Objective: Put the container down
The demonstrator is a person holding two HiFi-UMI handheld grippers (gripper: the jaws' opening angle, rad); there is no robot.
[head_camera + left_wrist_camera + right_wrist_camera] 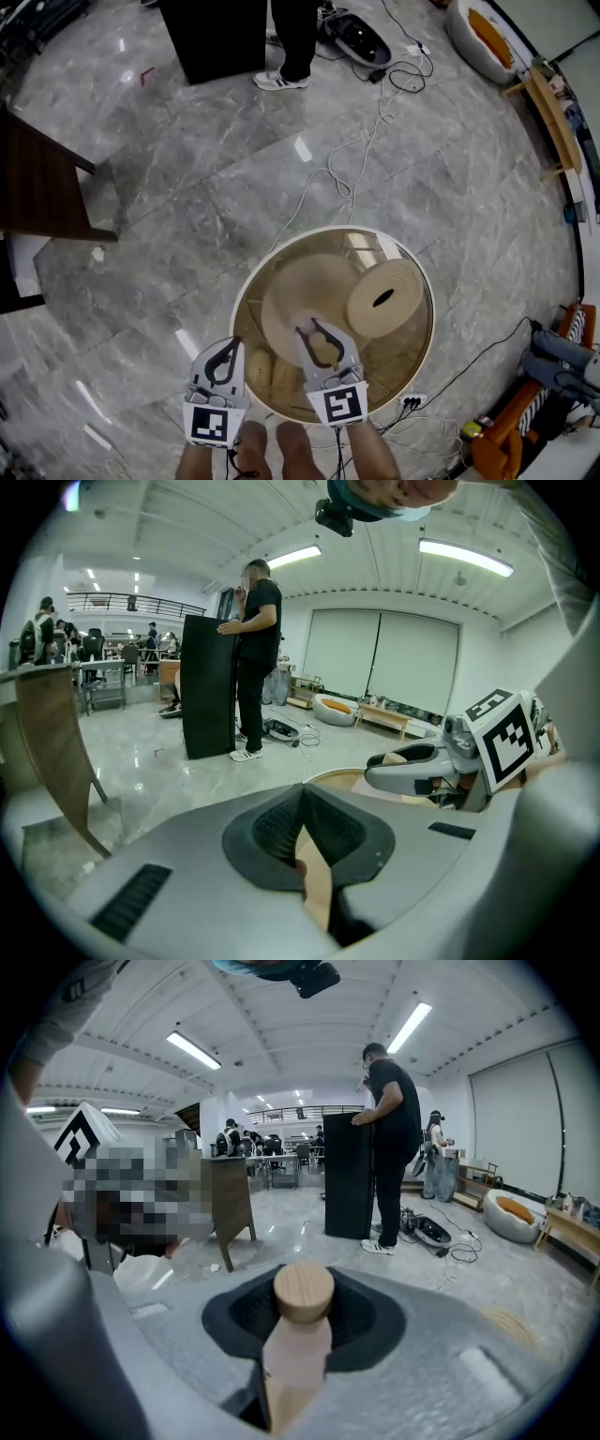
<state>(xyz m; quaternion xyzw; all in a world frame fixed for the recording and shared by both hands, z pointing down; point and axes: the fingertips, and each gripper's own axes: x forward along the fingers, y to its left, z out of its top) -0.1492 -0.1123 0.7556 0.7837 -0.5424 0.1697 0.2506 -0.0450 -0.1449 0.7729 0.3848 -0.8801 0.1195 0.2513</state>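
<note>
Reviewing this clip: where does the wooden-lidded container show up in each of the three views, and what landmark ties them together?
Head view: the container sits low centre, between the right gripper's jaws.
Left gripper view: only a tan sliver at the right, likely it.
Right gripper view: centre foreground, clamped, lid toward the room.
Shared landmark: the black cabinet.

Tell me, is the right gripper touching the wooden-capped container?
Touching. The right gripper view shows its fingers pressed against both sides of the container.
</note>
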